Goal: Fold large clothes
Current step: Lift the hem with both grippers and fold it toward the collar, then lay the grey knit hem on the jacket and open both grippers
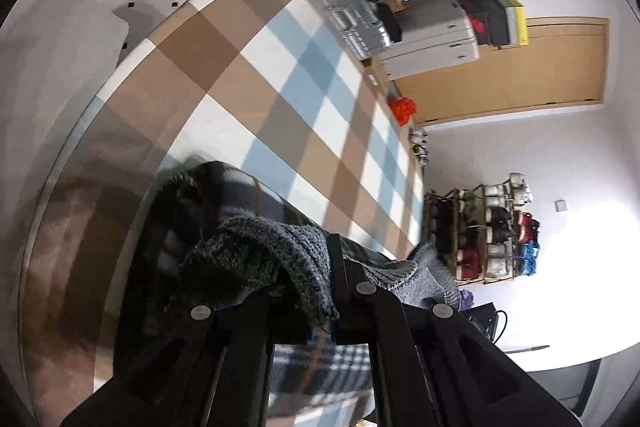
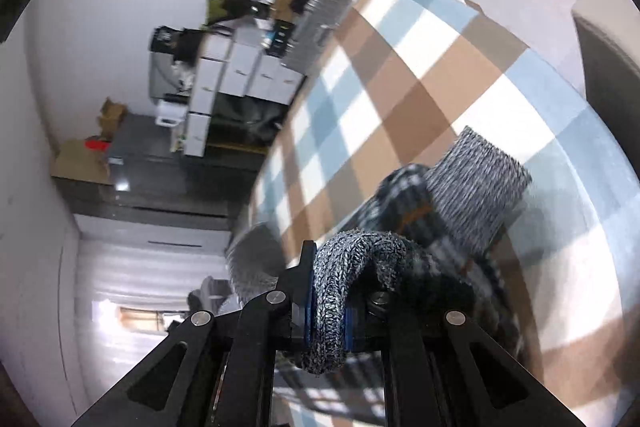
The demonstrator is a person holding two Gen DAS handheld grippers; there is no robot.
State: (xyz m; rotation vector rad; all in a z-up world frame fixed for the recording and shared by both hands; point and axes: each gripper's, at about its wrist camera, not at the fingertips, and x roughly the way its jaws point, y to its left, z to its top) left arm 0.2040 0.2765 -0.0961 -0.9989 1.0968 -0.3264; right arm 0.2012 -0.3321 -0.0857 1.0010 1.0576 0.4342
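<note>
The dark plaid garment with grey knitted trim (image 2: pixel 476 183) hangs bunched over the checked brown-blue-white table (image 1: pixel 224 67) — each tool, left (image 1: pixel 308 291) and right (image 2: pixel 328 291), clamped on knit edge; folding looks barely begun.

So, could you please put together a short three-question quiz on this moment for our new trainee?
1. True or false: the right gripper is shut on a grey knit edge of the garment.
2. Multiple choice: the garment hangs over a surface covered with (A) a plain white sheet, (B) a brown, blue and white checked cloth, (C) bare wood.
3. Fill in: in the left wrist view, the left gripper holds grey ____ fabric.

Key
1. True: the knit band is pinched between the blue pads.
2. B.
3. Knit; dark plaid fabric of the same garment shows beside it.
</note>
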